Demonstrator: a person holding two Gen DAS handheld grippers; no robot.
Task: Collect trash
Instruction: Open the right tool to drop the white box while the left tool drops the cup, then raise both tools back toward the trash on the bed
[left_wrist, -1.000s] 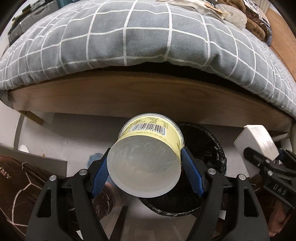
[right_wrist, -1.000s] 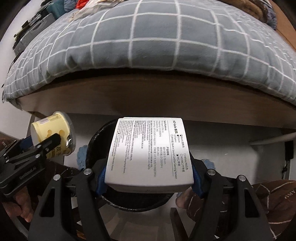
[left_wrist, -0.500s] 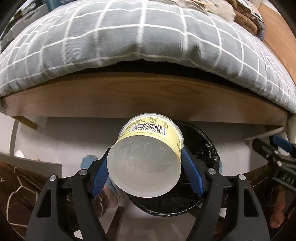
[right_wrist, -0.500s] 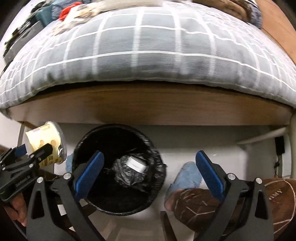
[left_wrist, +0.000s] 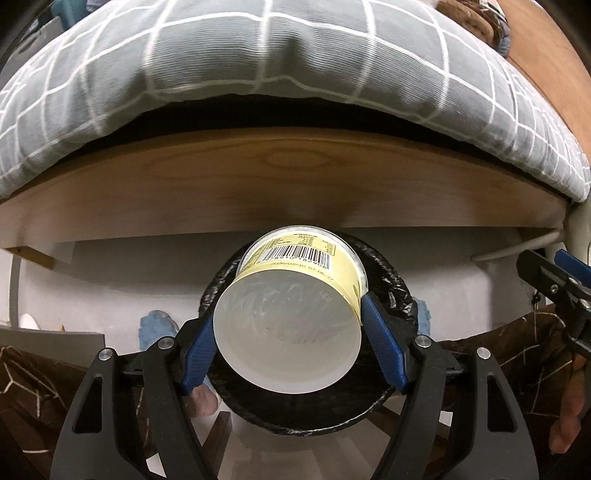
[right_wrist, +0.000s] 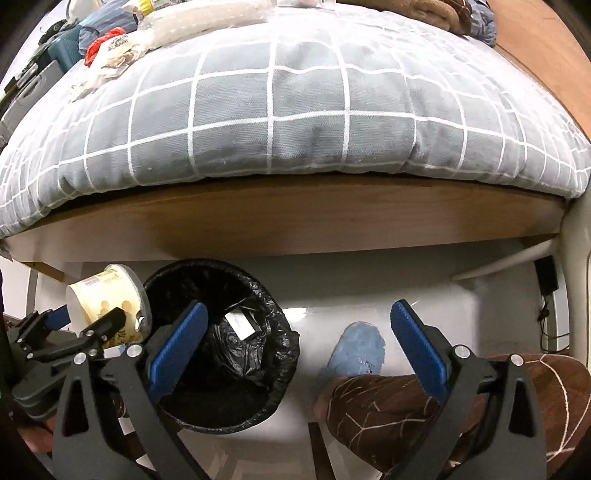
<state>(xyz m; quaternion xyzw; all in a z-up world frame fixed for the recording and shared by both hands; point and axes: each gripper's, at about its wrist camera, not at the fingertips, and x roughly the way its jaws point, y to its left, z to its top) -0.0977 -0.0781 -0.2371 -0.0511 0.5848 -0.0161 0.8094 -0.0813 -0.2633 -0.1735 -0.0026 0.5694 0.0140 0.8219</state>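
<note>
Left wrist view looks down at the bin (left_wrist: 402, 291), a round black bin with a black bag in it, on the floor just in front of the bed (left_wrist: 280, 184). The left gripper (left_wrist: 291, 339) has its blue fingers (left_wrist: 382, 347) clenched on a yellow cup (left_wrist: 295, 295). The cup lies on its side, its white bottom facing the camera and a barcode on top. It hangs right over the mouth of the bin. At 3 o'clock the right gripper (left_wrist: 554, 284) peeks in.

Right wrist view shows the right gripper (right_wrist: 295, 347) with its fingers (right_wrist: 417, 343) spread wide and nothing between them. The bin (right_wrist: 273, 325) sits at about 8 o'clock. Inside it are crumpled black bag folds and a small white box (right_wrist: 242, 323). The cup (right_wrist: 107, 299), in the left gripper (right_wrist: 88, 325), is at 9 o'clock, touching or just beside the bin's rim; which one is hard to tell. A blue slipper (right_wrist: 356, 350) is on the floor near 5 o'clock. On the grey check blanket (right_wrist: 295, 103), wrappers (right_wrist: 114, 48) lie at 11 o'clock.
</note>
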